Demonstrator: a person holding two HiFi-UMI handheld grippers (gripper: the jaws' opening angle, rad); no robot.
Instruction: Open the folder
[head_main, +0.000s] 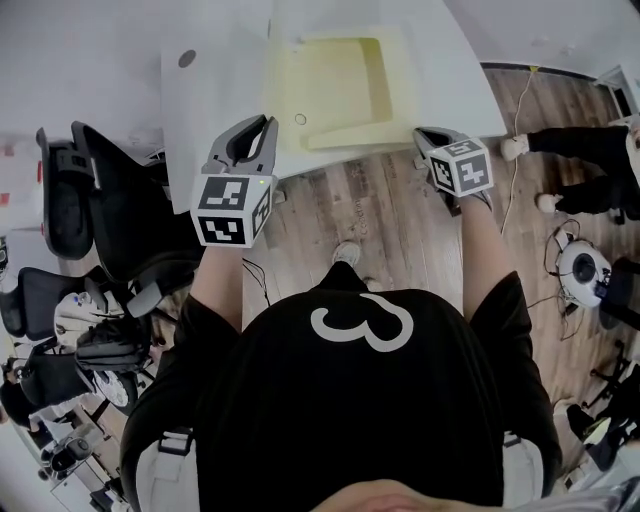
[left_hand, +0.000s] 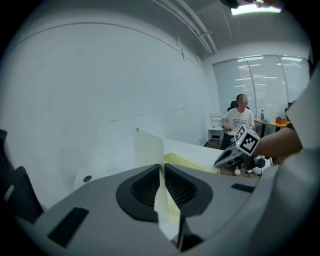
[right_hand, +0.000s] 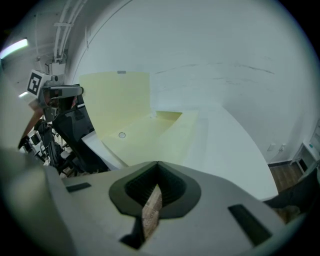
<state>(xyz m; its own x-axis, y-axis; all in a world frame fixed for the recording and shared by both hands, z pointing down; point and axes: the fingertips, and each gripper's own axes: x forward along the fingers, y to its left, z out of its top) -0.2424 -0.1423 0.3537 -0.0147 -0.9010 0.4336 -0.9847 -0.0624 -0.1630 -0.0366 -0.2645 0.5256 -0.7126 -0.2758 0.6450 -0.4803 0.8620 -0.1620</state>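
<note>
Folder cover (left_hand: 148, 148) between left gripper (left_hand: 161, 175) jaws

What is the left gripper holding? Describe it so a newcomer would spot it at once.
On the white table lies a pale yellow folder, the only coloured thing on it. Its front cover stands raised at the folder's left edge, pinched in the left gripper; unlike the flat back half, this flap is upright.
</note>
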